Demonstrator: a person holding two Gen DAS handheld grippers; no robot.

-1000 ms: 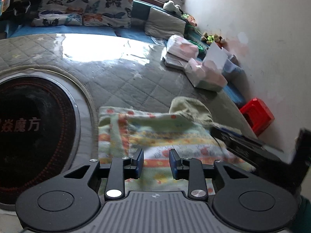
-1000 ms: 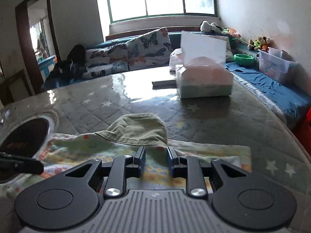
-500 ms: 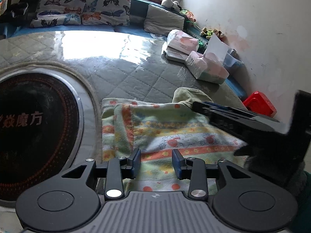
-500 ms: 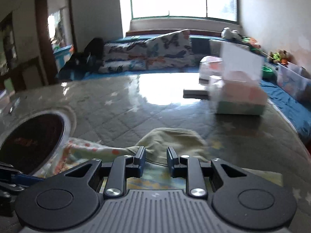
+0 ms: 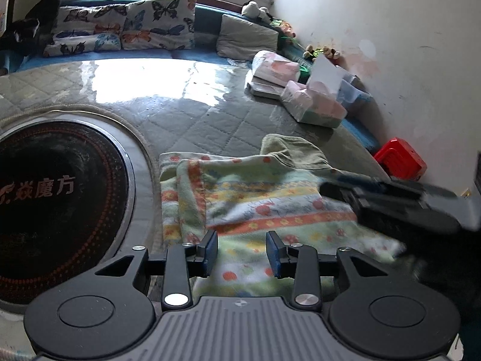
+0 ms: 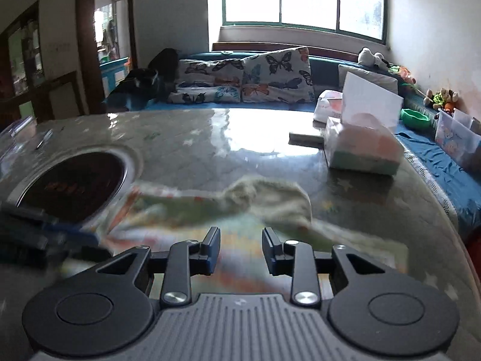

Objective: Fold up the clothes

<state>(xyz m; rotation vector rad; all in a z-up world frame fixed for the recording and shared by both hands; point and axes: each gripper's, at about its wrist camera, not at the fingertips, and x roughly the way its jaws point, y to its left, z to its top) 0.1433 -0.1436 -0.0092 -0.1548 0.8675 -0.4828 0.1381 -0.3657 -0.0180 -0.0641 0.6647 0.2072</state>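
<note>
Patterned fleece garment [image 5: 270, 198] lying partly doubled on quilted table [image 5: 192, 126]; left gripper [image 5: 242, 251] and right gripper [image 6: 240, 248] both spread, empty, hovering above; mid-fold or finished, impossible to judge.

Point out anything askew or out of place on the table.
The patterned cloth is folded unevenly, its left layers staggered, and an olive-green garment pokes out from under its far edge. Nothing spilled or damaged.
</note>
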